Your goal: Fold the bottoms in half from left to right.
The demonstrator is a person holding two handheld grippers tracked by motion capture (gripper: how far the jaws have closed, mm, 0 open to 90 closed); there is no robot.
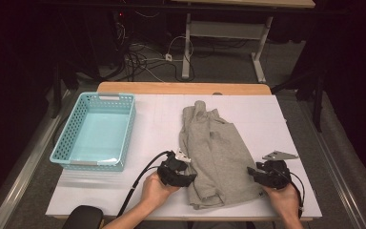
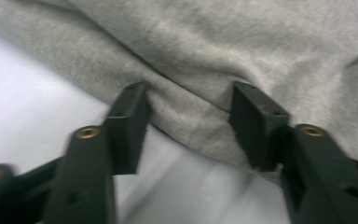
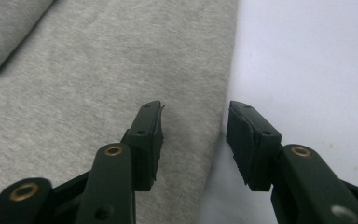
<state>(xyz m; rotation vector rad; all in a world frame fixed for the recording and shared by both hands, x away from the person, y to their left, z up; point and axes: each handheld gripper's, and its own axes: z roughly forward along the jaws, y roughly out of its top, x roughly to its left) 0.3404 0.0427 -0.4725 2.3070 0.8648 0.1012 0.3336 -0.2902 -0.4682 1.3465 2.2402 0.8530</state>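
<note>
Grey garment lying folded lengthwise on the white worktop, right of the turquoise basket, which sits empty and well apart from the cloth. Both grippers down at the near end of the garment, one on each long edge.

Left gripper at the left edge, fingers about half open, straddling a ridge of fabric but not yet pinching it; white surface visible beneath the gap. Nothing held.

Right gripper at the right edge, fingers likewise about half open, one over cloth, the other over bare worktop, the hem running between them. Nothing gripped here either.

Likely step: taking hold of both near corners to fold or lift the garment.

Risks from here:
- Catching the top layer alone on the left, since the cloth is doubled there; lower layers left behind, fold spoiled.
- Closing too shallow on the right, with only the very hem between the fingers; fabric slipping out once lifted.
- Pressing down and pushing the edge along the smooth surface rather than getting under it; cloth bunching.
- Uneven grips on the two sides, giving a skewed lift and a crooked fold.
</note>
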